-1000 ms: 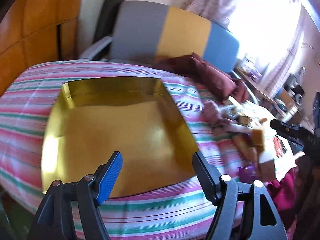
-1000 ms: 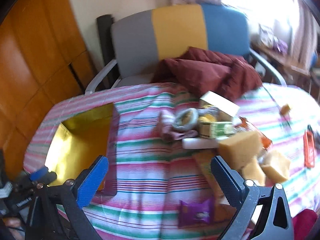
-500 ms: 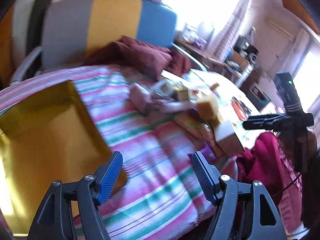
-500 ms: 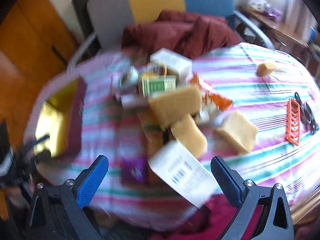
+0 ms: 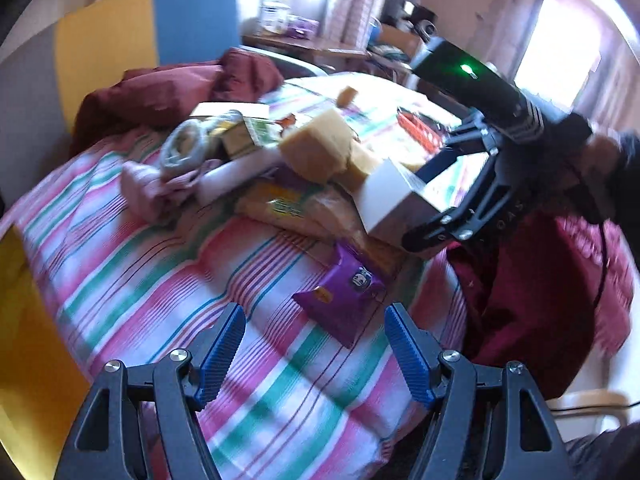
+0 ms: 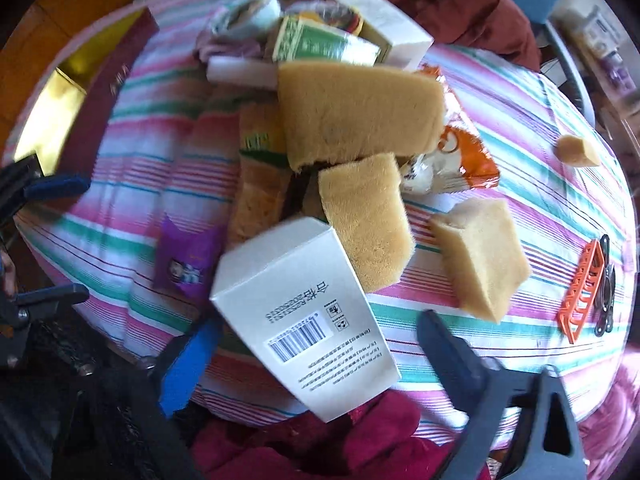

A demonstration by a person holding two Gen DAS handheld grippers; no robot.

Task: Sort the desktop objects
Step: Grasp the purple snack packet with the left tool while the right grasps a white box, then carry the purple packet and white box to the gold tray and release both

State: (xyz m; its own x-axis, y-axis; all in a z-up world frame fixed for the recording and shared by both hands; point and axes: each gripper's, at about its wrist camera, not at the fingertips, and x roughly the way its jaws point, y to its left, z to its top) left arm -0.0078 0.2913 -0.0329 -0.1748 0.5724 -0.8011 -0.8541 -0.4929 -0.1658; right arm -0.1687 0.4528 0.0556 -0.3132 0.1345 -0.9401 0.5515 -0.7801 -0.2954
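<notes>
- At far left, the gold-lined tray with maroon walls [image 6: 100, 92] sits on the striped pink, green and white tablecloth [image 5: 168, 280], well apart from the clutter it seems meant to receive.
- The left gripper [image 5: 312, 340] hovers over the cloth with blue-padded jaws parted and nothing between them, angled down toward a purple foil snack packet [image 5: 344, 284] lying just ahead.
- Mid-table, a jumble waits unsorted: tan foam sponge blocks [image 6: 356, 108], a green-and-white carton [image 6: 316, 42], a yellow-green snack bag [image 6: 260, 160].
- The right gripper [image 6: 312, 356] points steeply down over a white cardboard box with a barcode [image 6: 304, 312] at the near table edge; its jaws are closing with the box between them, pads not yet visibly pressing.
- The step in hand looks like the first pick. Next, the jaws must seat squarely on the box's sides before any lift toward the tray.
- At far right, an orange plastic comb-like clip [image 6: 582, 292] lies alone.
</notes>
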